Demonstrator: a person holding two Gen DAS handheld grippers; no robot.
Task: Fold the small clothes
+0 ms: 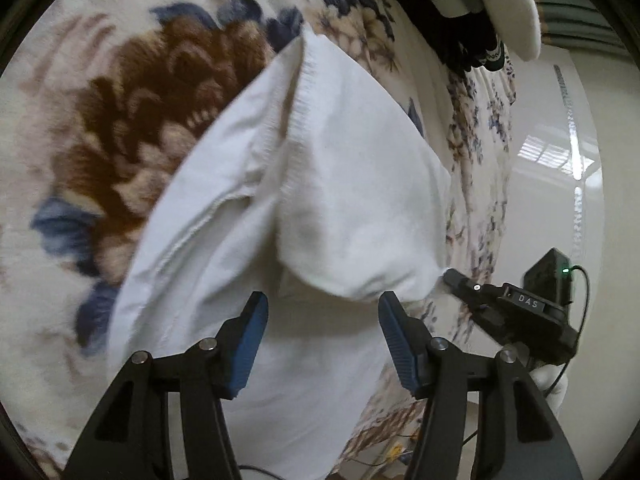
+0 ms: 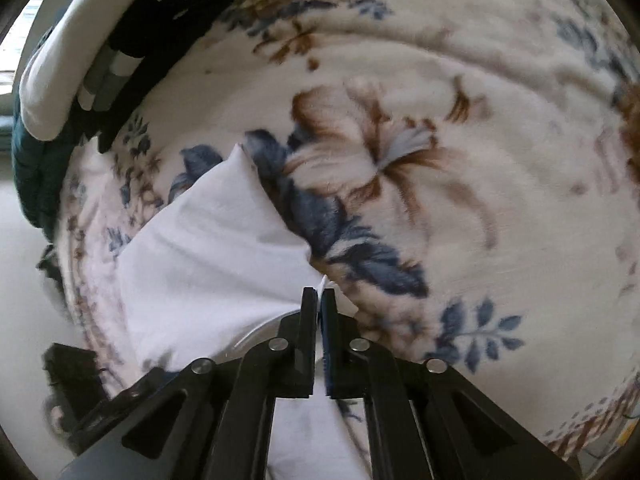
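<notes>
- Now right gripper (image 2: 318,294) pinches corner of white garment (image 2: 208,256), which spreads left of its tips on floral blanket (image 2: 460,80).
- Left gripper (image 1: 322,310) gapes, empty, garment just ahead of its tips.
- Likely soft, light, floppy; best grabbed at hem or corner.

Bed's covered with a fluffy cream blanket (image 2: 500,80) printed with big brown and blue flowers. Past its edge there's a glossy pale floor (image 1: 560,200) with a bright window reflection on it. Pile of other clothes (image 2: 60,72) sits up at the far corner.
</notes>
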